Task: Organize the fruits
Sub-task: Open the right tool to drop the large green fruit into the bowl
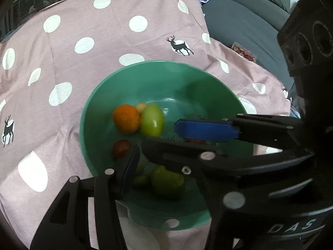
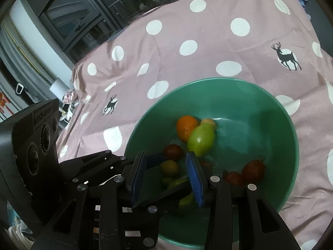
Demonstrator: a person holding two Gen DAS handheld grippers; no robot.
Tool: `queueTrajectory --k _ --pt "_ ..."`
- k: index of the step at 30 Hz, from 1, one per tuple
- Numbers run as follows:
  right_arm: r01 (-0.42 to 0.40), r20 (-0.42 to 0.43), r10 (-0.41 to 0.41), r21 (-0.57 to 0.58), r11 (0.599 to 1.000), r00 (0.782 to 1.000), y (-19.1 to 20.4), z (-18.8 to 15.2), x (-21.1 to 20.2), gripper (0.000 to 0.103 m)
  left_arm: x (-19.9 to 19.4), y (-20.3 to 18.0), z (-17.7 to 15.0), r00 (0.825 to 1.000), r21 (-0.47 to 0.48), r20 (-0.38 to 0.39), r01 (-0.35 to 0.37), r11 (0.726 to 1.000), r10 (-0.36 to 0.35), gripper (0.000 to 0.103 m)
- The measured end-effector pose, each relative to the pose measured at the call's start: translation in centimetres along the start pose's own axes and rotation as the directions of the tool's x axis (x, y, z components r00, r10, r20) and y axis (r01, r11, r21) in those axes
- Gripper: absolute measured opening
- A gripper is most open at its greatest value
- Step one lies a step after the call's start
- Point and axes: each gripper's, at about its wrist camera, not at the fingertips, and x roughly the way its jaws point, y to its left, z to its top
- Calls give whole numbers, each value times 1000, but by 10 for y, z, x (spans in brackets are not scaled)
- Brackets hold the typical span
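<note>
A green bowl (image 1: 97, 112) (image 2: 270, 108) sits on the pink dotted cloth. It holds an orange (image 1: 126, 118) (image 2: 186, 127), a green lemon-shaped fruit (image 1: 152, 120) (image 2: 200, 139), a dark red fruit (image 1: 120, 148) (image 2: 173, 151), a green fruit (image 1: 167, 182), a small yellow-green fruit (image 2: 170, 167) and two red tomatoes (image 2: 252, 170). My right gripper (image 2: 165, 174) is open over the bowl, empty, and shows in the left wrist view (image 1: 206, 139). In the left wrist view only one finger of my left gripper shows, its blue pad (image 1: 130, 169) at the bowl's near rim.
The pink cloth with white dots and deer prints (image 1: 62, 48) (image 2: 208, 41) covers the surface around the bowl. A grey sofa (image 1: 245, 20) lies to the right of it. Windows and a railing (image 2: 93, 20) stand behind.
</note>
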Motion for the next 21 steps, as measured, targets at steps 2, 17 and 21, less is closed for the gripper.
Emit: queueTrajectory --k 2,17,21 --pt "14 2 -14 -2 1000 1000 1 0 0 44 -1 0 0 1000 4 1 -14 1000 14 51" --pt "105 15 -105 8 994 994 -7 -3 -17 52 -11 -4 0 995 5 9 -96 995 96 88" --pt "116 24 -116 13 993 993 -6 -3 -24 56 -18 -7 0 993 6 24 -119 993 119 99"
